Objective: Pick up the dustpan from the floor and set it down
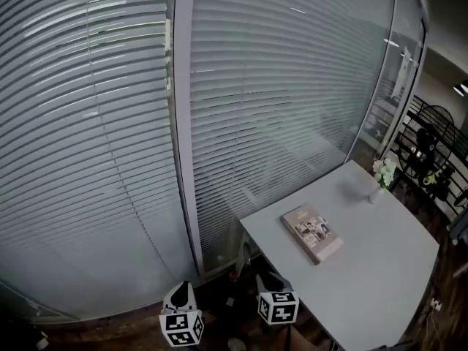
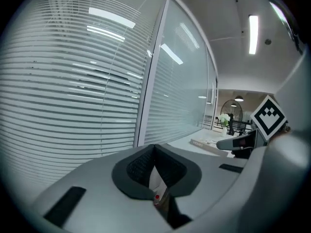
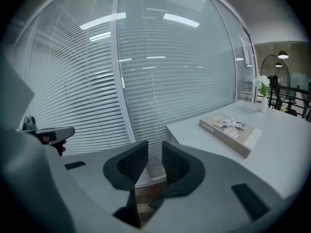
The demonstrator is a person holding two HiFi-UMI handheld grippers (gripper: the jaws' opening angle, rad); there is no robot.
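No dustpan shows in any view. In the head view both grippers sit at the bottom edge, raised in front of a glass wall with blinds [image 1: 110, 145]. My left gripper [image 1: 183, 287] is at the lower left, and in its own view [image 2: 154, 147] its dark pads meet at the tips, with nothing between them. My right gripper [image 1: 268, 278] is beside the table's near corner. Its own view [image 3: 155, 147] shows a clear gap between the jaws, which hold nothing. Both point at the blinds and the wall's white post [image 3: 125, 106].
A white table [image 1: 380, 269] stands at the right with a book [image 1: 312, 233] and a small vase of white flowers [image 1: 382, 174] on it. Dark wood floor [image 1: 219, 298] runs below the glass wall. A black rack [image 1: 439, 152] stands at the far right.
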